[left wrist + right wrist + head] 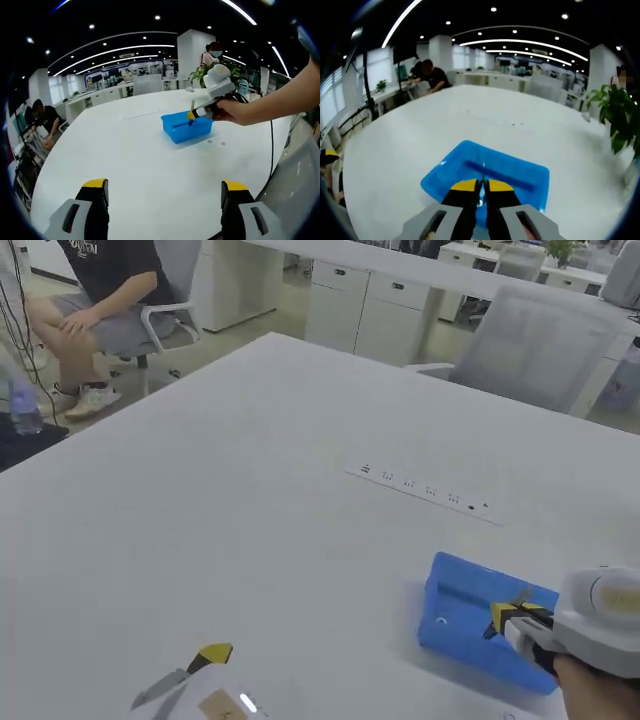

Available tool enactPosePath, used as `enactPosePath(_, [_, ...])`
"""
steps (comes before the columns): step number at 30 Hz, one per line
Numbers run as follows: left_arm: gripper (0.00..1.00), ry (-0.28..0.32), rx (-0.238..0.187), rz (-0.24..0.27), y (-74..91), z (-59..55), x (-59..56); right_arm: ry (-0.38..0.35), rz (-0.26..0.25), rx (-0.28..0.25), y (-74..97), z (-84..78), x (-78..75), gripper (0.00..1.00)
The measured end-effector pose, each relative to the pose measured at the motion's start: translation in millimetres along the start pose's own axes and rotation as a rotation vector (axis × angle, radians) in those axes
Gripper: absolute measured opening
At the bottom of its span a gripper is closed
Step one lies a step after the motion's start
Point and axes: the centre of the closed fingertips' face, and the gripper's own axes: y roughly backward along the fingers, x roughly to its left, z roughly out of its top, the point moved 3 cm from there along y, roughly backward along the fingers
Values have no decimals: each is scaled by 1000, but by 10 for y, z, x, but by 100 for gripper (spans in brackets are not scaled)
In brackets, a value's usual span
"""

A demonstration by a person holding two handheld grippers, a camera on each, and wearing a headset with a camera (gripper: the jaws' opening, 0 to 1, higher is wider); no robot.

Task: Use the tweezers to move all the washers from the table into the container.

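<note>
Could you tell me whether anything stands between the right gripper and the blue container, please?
Nothing visible does: the right gripper, shut on the tweezers, hangs directly over the open blue container.

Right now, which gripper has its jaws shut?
The right gripper, clamping tweezers over the blue container; the left gripper has jaws wide apart.
</note>
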Motion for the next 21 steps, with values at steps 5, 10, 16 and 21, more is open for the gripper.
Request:
enactPosePath(5, [95, 0, -3, -1, 1, 5, -2, 12, -4, 1, 20, -12, -16, 3])
enactPosePath(10, [95, -8, -2, -9, 1, 4, -20, 38, 18, -23, 96, 64, -44, 3])
enactPosePath(16, [95, -19, -4, -16, -2, 6, -43, -42, 38, -82, 414, 197, -66, 3])
enactPosePath(21, [95, -15, -7, -17, -2, 7, -41, -116, 54, -144, 710, 229, -64, 3])
